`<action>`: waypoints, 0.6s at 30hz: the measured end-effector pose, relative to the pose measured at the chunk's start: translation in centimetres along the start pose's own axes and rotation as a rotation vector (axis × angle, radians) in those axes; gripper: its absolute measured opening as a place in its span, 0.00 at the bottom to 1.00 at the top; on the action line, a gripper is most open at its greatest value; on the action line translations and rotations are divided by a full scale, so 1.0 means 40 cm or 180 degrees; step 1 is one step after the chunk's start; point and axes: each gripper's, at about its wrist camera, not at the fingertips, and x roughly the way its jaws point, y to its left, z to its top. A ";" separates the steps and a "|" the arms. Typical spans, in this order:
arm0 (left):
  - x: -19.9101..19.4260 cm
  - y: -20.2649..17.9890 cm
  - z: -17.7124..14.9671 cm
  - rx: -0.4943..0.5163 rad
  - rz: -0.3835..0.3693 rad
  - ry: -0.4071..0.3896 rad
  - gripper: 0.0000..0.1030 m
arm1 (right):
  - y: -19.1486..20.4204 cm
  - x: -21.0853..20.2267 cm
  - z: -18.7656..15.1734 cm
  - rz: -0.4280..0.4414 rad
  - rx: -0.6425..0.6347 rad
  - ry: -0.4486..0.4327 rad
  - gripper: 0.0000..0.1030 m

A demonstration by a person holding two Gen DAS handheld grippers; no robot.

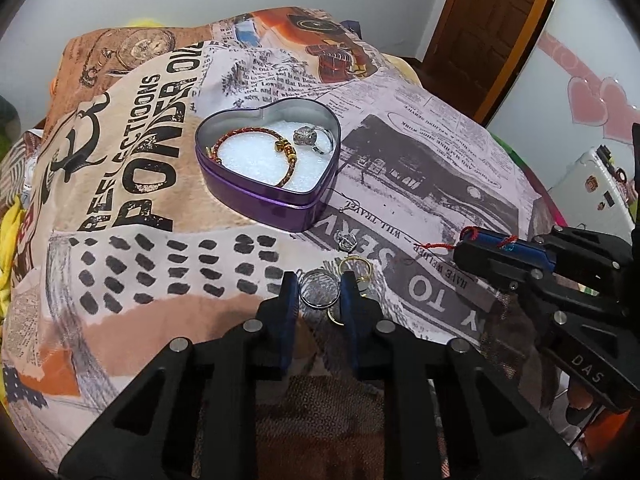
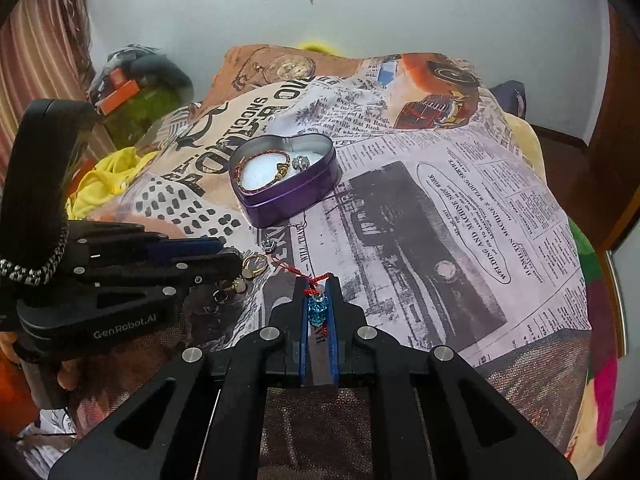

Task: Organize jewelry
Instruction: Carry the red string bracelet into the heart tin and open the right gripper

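A purple heart-shaped tin [image 1: 276, 210] [image 2: 294, 200] stands open on the printed cloth. On its white lining lie a red-and-gold braided bracelet [image 1: 244, 140] [image 2: 260, 188] and a stone-set silver ring [image 1: 308, 138] [image 2: 300, 163]. In front of it, my left gripper [image 1: 318, 288] [image 2: 231, 257] has its pads against a plain silver ring [image 1: 320, 290] that lies on the cloth. My right gripper [image 2: 318, 285] [image 1: 460, 249] is shut on a blue glass charm [image 2: 318, 310] with a red cord [image 2: 310, 278] [image 1: 434, 245] trailing out of the tips.
Loose pieces lie around the left fingers: gold hoops [image 1: 356, 266] [image 2: 255, 264], a silver crown ring [image 1: 346, 240] [image 2: 270, 245], pearl earrings [image 2: 239, 286] and a thin chain [image 1: 352, 204]. The cloth drops off at the right edge. A wooden door [image 1: 492, 20] is behind.
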 end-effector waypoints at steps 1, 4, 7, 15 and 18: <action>-0.002 0.000 -0.001 -0.0002 -0.0004 0.0001 0.20 | 0.002 -0.003 0.000 -0.0001 -0.0003 -0.0005 0.07; -0.015 -0.002 -0.005 0.0001 0.0025 -0.0022 0.20 | 0.003 -0.009 0.004 -0.0007 -0.0010 -0.0022 0.07; -0.040 -0.001 -0.006 -0.0002 0.0067 -0.0084 0.20 | 0.006 -0.020 0.010 -0.0027 -0.0018 -0.0053 0.07; -0.137 0.010 0.009 -0.0045 0.0142 -0.0359 0.20 | 0.022 -0.053 0.035 -0.0069 -0.0066 -0.0168 0.07; -0.166 0.017 0.017 -0.0058 0.0152 -0.0456 0.20 | 0.028 -0.063 0.048 -0.0070 -0.0076 -0.0222 0.07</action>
